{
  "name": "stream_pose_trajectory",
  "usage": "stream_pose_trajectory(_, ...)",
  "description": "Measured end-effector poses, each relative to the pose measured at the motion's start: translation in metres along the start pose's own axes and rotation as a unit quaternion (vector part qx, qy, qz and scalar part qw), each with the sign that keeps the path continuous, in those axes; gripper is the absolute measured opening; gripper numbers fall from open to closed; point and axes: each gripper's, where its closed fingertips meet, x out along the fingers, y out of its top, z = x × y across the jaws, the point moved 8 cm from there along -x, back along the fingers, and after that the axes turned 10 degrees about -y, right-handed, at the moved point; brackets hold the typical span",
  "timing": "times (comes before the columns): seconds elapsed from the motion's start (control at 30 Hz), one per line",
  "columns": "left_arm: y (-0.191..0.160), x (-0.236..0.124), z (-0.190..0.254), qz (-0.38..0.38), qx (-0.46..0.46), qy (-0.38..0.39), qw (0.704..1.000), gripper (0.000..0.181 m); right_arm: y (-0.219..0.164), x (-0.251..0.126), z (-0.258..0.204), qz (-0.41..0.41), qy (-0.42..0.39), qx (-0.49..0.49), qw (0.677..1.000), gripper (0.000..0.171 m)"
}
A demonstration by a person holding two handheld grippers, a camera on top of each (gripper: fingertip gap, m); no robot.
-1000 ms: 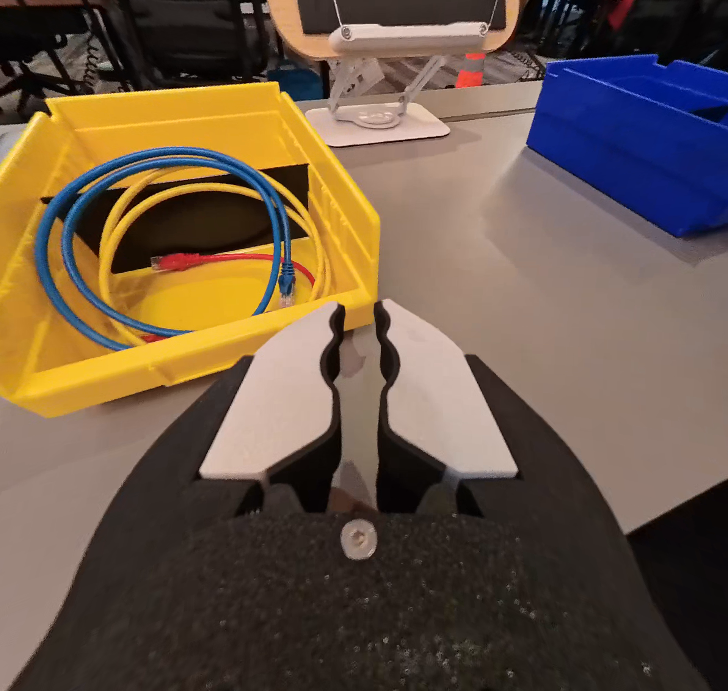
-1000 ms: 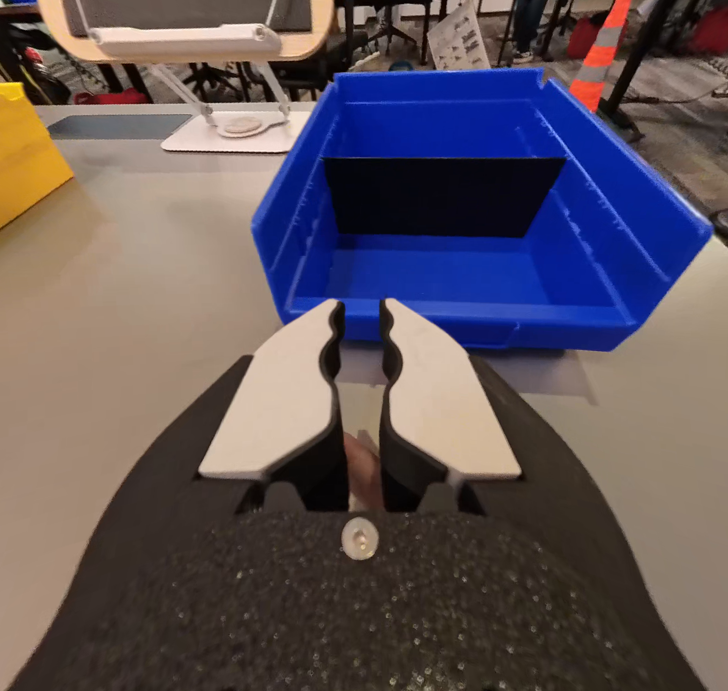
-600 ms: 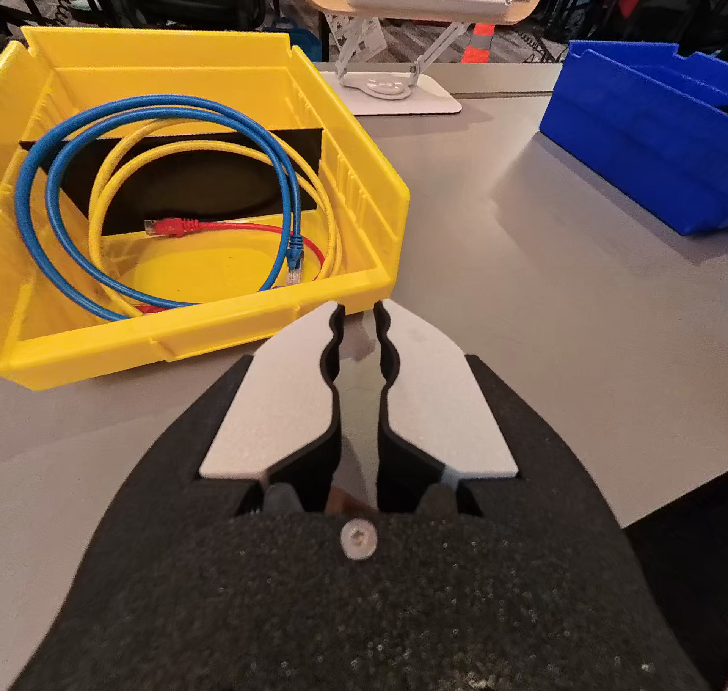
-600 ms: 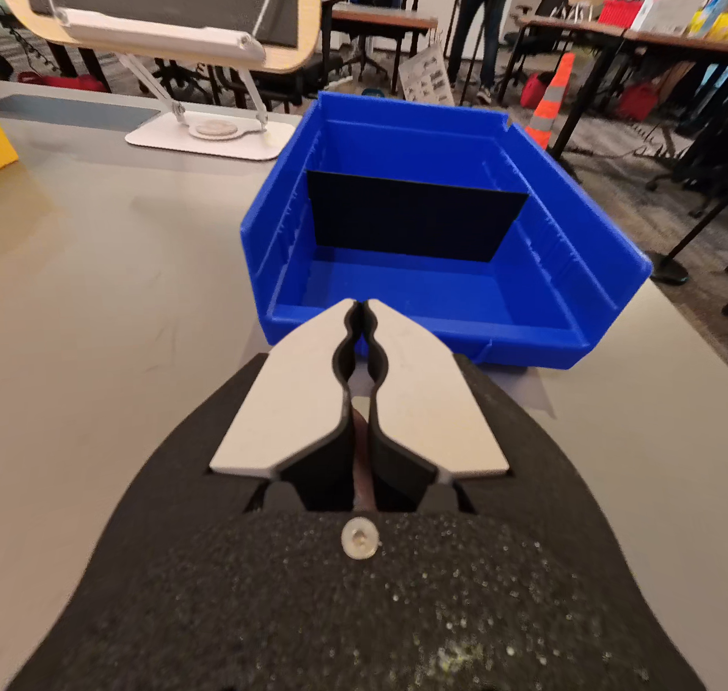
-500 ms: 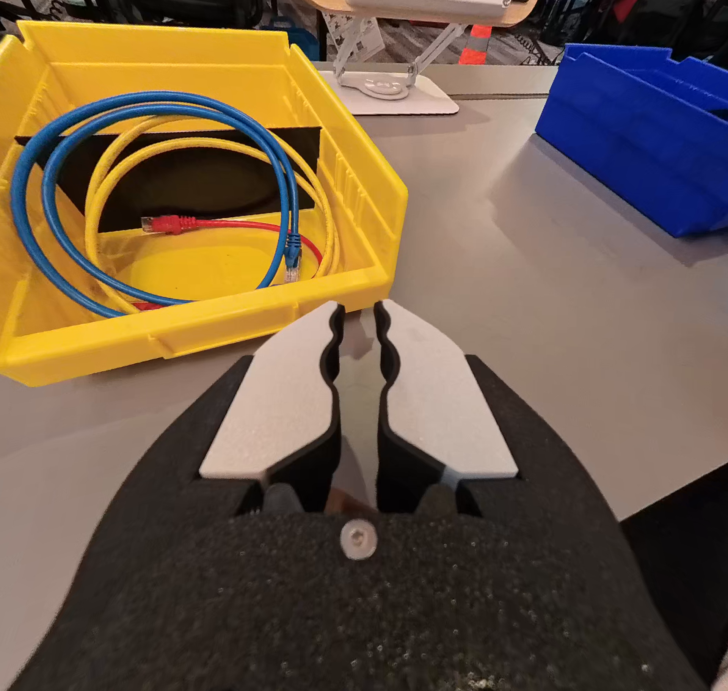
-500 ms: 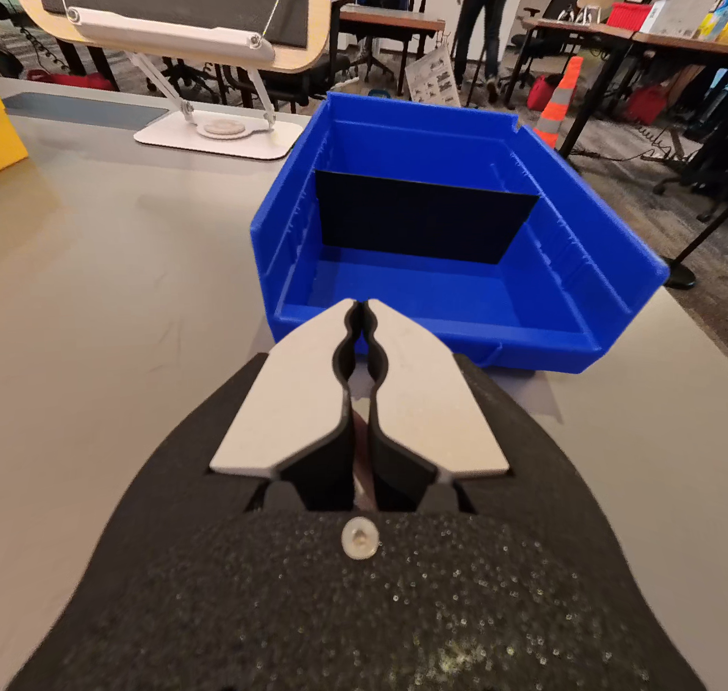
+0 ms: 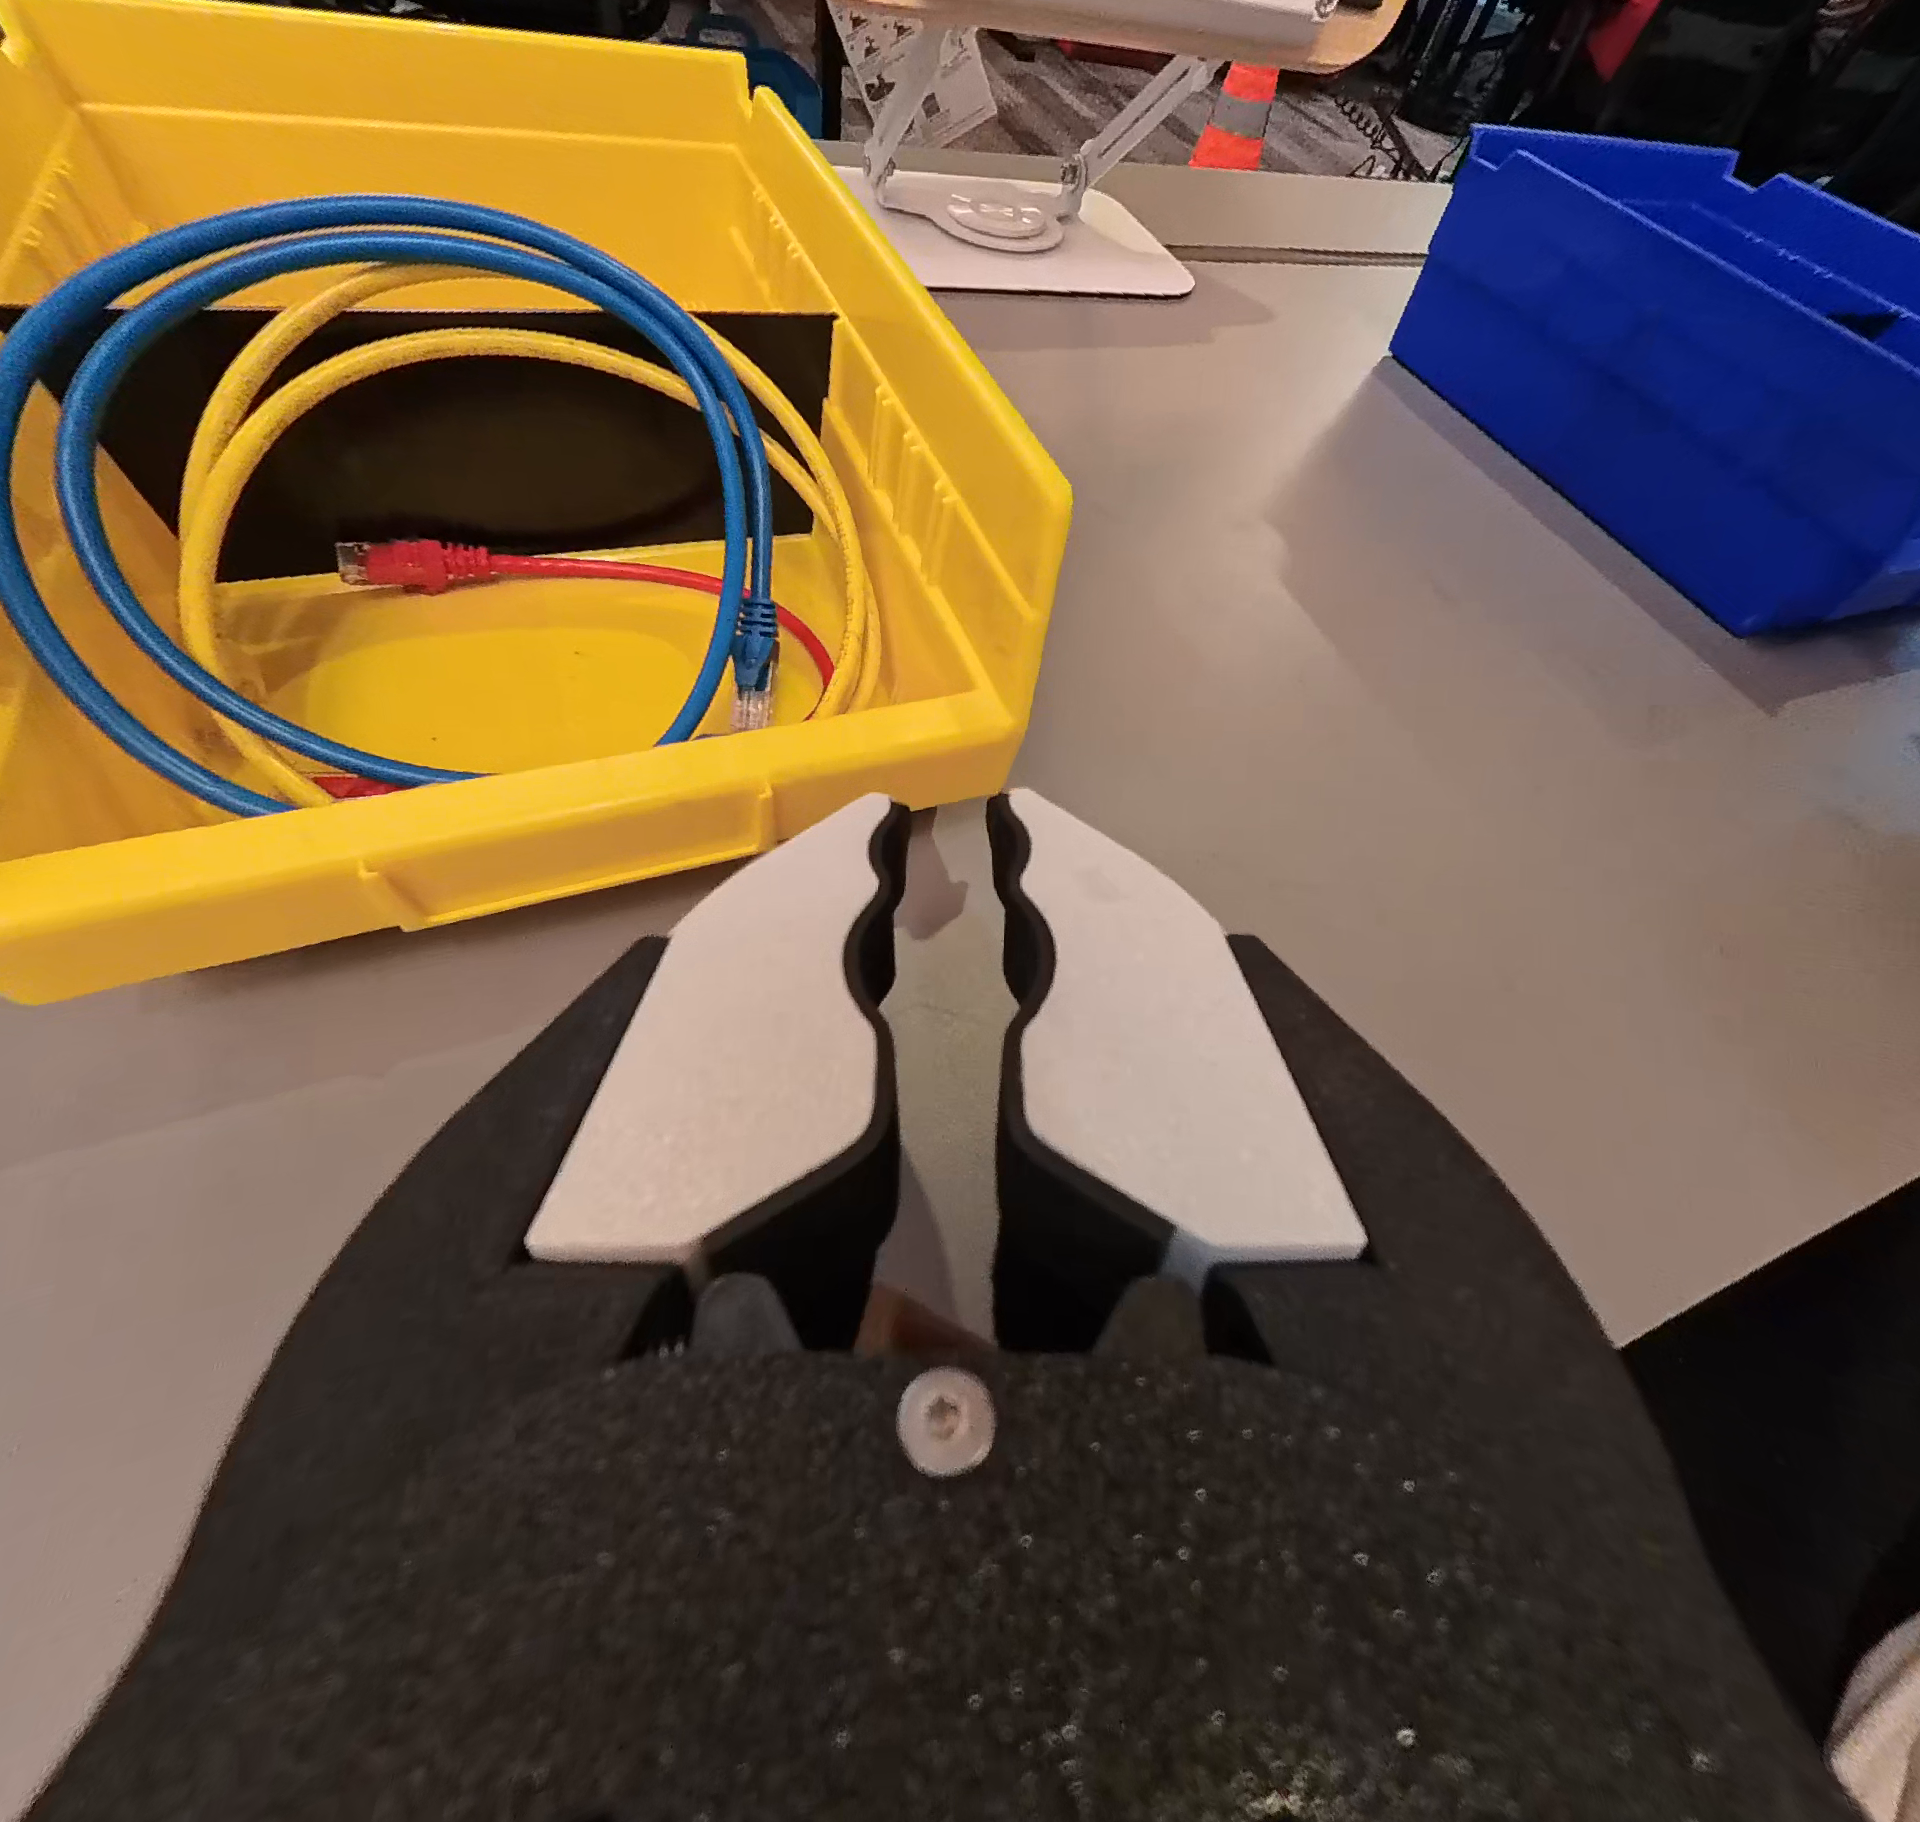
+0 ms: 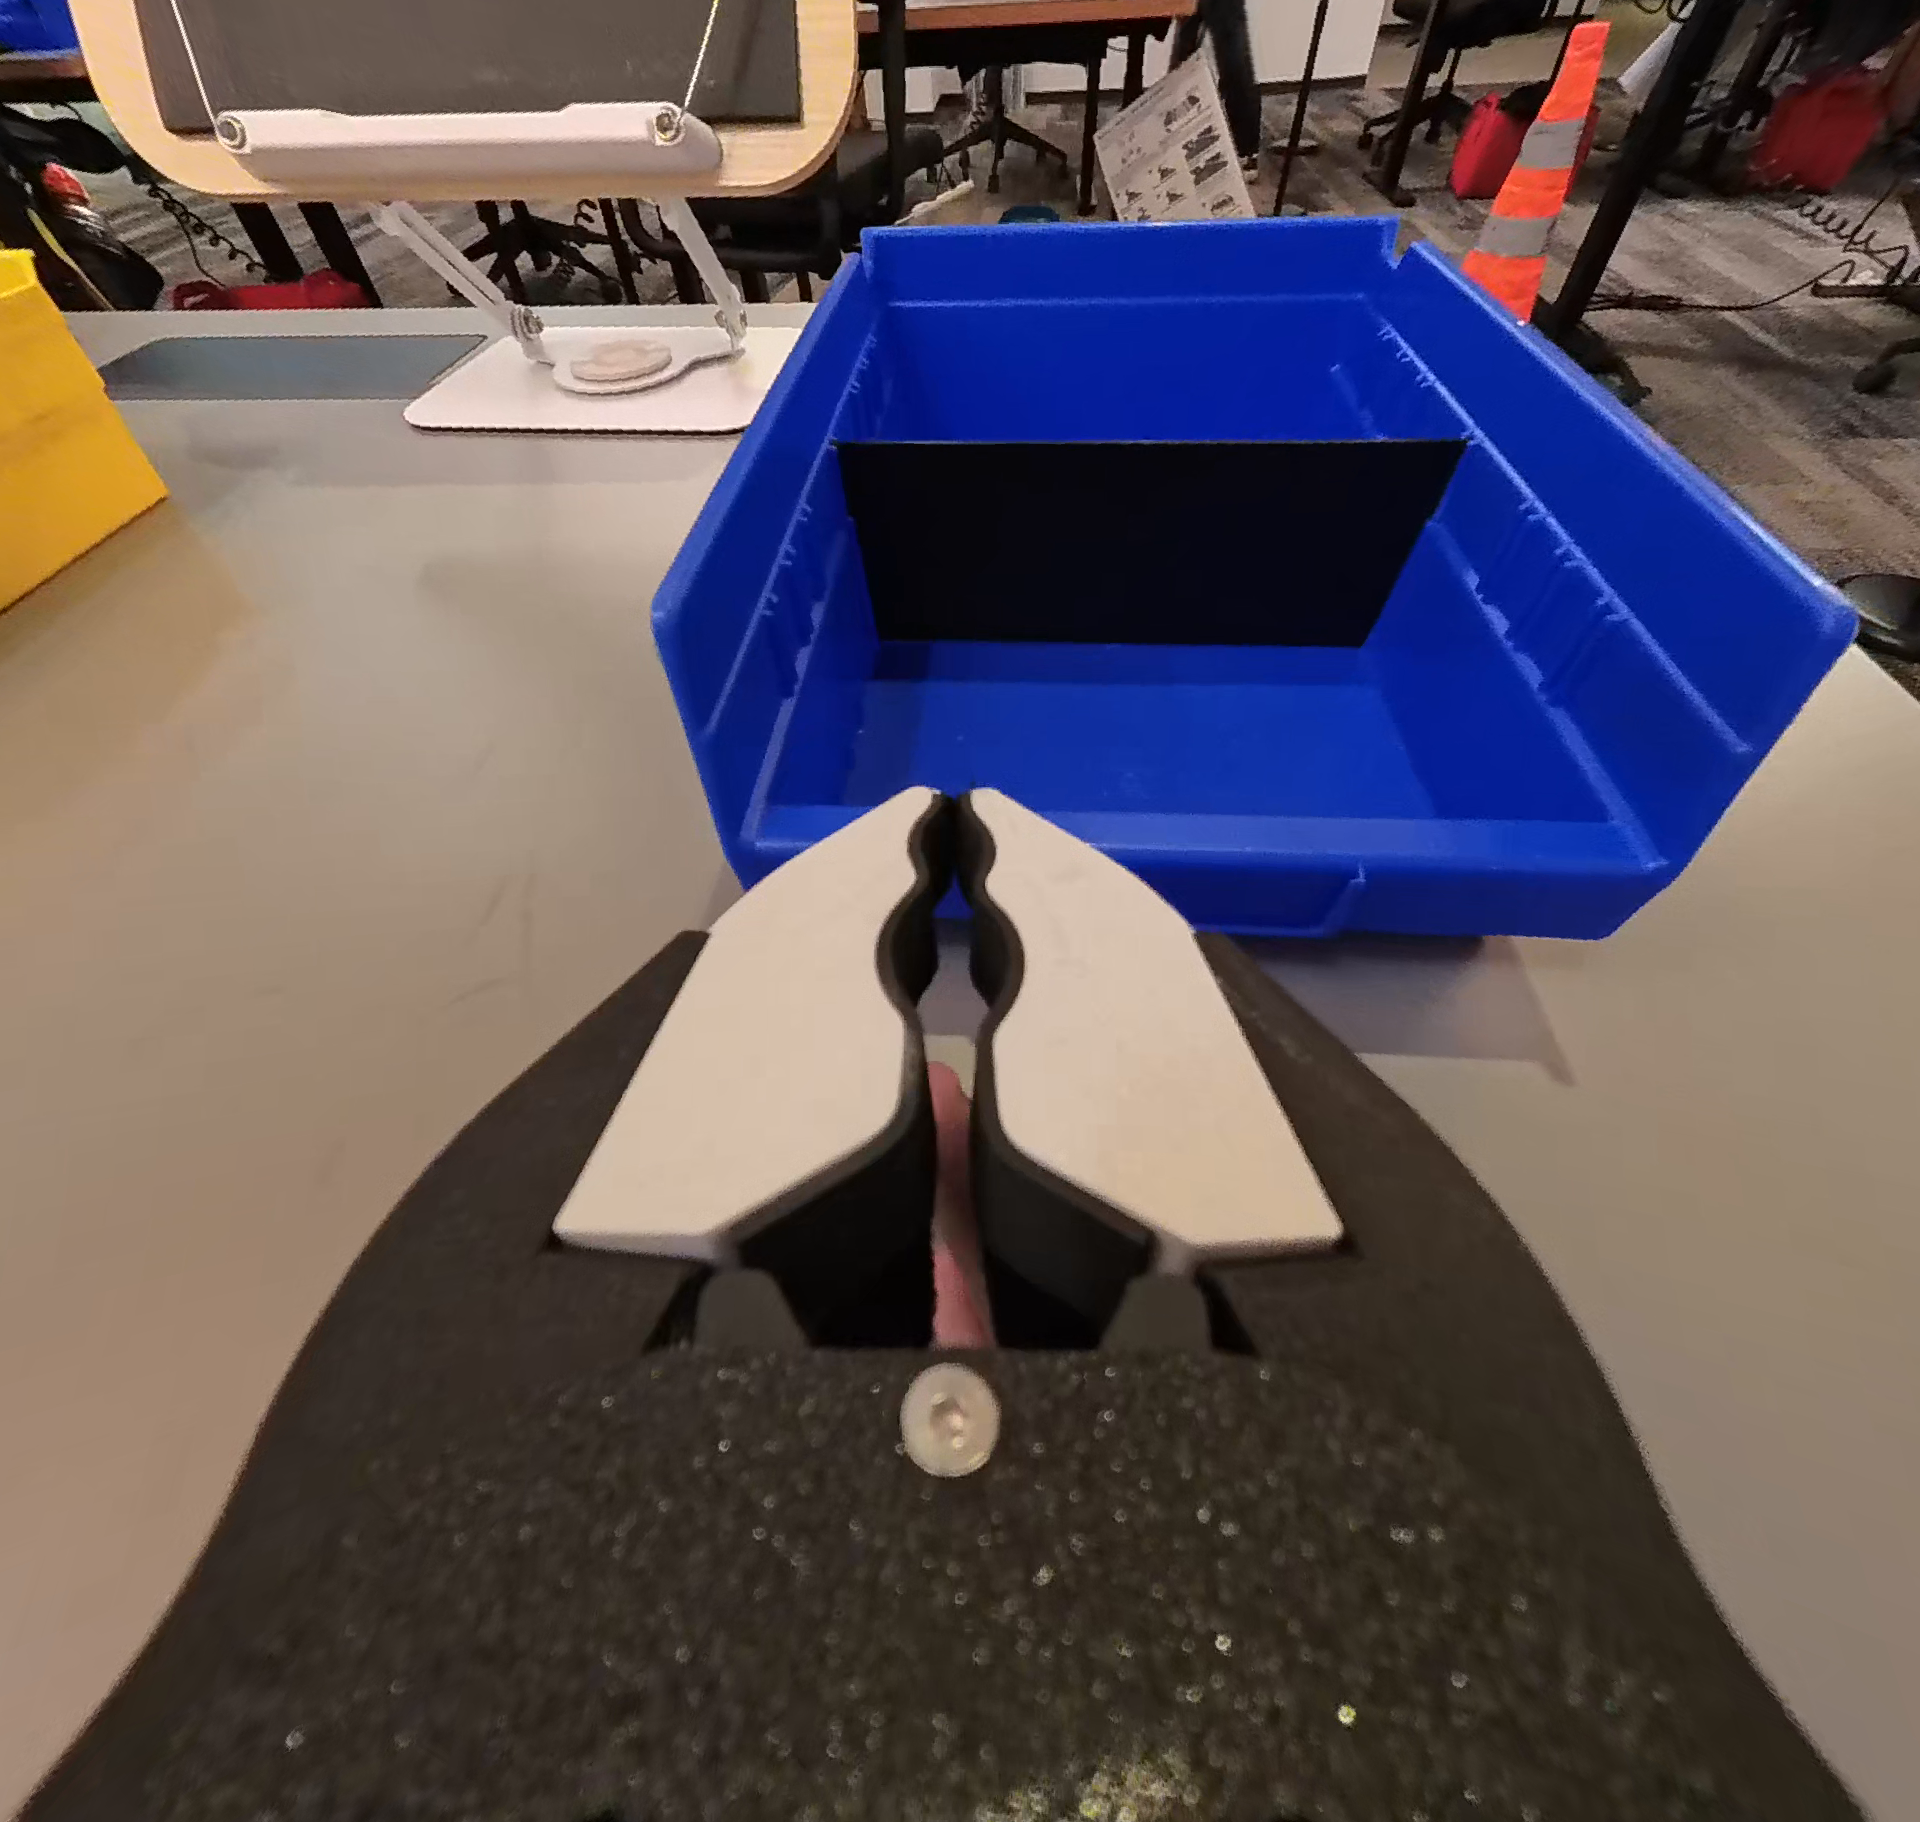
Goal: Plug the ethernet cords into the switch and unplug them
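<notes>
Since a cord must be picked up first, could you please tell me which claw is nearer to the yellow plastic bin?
Left. The left claw hovers just before the yellow plastic bin; the right claw faces the blue plastic bin.

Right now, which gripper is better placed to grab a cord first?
Left. The left gripper is open just short of the yellow bin holding the blue cord, yellow cord and red cord. The right gripper is shut, facing the blue bin, which shows no cords.
</notes>
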Motion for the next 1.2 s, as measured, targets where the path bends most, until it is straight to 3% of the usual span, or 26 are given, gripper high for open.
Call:
stream_pose_trajectory(0.23,-0.003,0.001,-0.003,-0.015,0.002,0.011,1.0,0.017,-0.002,-0.001,-0.009,-0.011,0.033,-0.014,0.999,0.002)
stream_pose_trajectory(0.63,-0.004,0.007,-0.002,-0.055,-0.013,-0.032,0.998,0.034,-0.005,0.001,-0.02,-0.024,0.042,-0.038,0.998,0.041)
stream_pose_trajectory(0.73,0.014,0.009,-0.003,-0.084,-0.026,-0.076,0.993,0.042,-0.005,-0.001,-0.021,-0.032,0.04,-0.039,0.998,0.042)
stream_pose_trajectory(0.83,0.057,0.017,-0.02,-0.149,0.015,-0.105,0.983,0.052,-0.006,-0.002,-0.024,-0.033,0.054,-0.04,0.997,0.042)
stream_pose_trajectory(0.93,0.114,0.042,-0.05,-0.208,0.093,-0.093,0.969,0.05,-0.009,0.0,-0.026,-0.045,0.063,-0.041,0.996,0.042)
stream_pose_trajectory(1.03,0.153,0.089,-0.082,-0.294,0.147,-0.083,0.941,0.051,-0.01,0.001,-0.025,-0.047,0.059,-0.055,0.996,0.041)
stream_pose_trajectory(1.2,0.166,0.18,-0.138,-0.429,0.238,-0.024,0.871,0.058,-0.009,0.001,-0.023,-0.045,0.059,-0.045,0.996,0.039)
